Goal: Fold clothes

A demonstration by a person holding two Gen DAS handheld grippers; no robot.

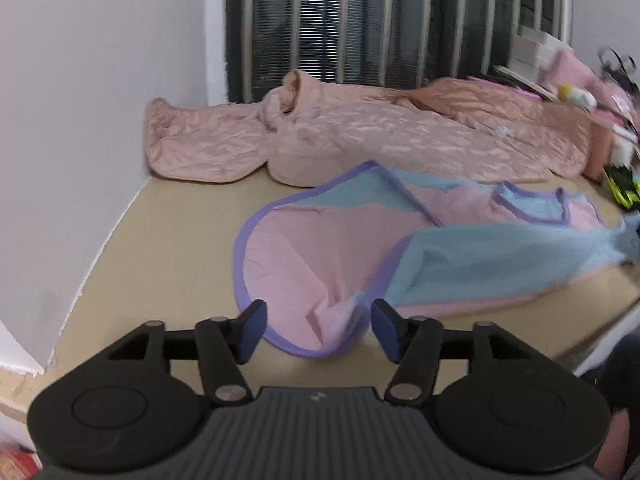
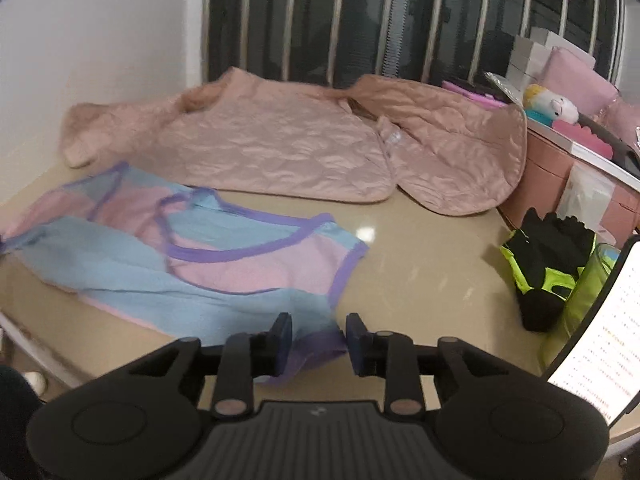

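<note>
Nearest the lens, the left hand-held gripper (image 1: pixel 318 330) has its jaws wide, straddling the purple-edged hem of the pastel top (image 1: pixel 340 248) without pinching it. The right hand-held gripper (image 2: pixel 318 344) is at a middling gap with the opposite corner of the same hem between its jaws, apparently not clamped. The top lies partly folded on the tabletop (image 2: pixel 420 264), a blue panel turned over the pink.

The step in hand looks like taking both hem corners: each should close squarely on the purple binding, catching every layer, then lift evenly so the fold stays straight.

At 12 o'clock the quilted pink jacket (image 2: pixel 280 148) lies just behind the top and limits forward room; at 3 o'clock the black-and-green gloves (image 2: pixel 548 260) and pink boxes (image 2: pixel 560 184) crowd the right edge
</note>
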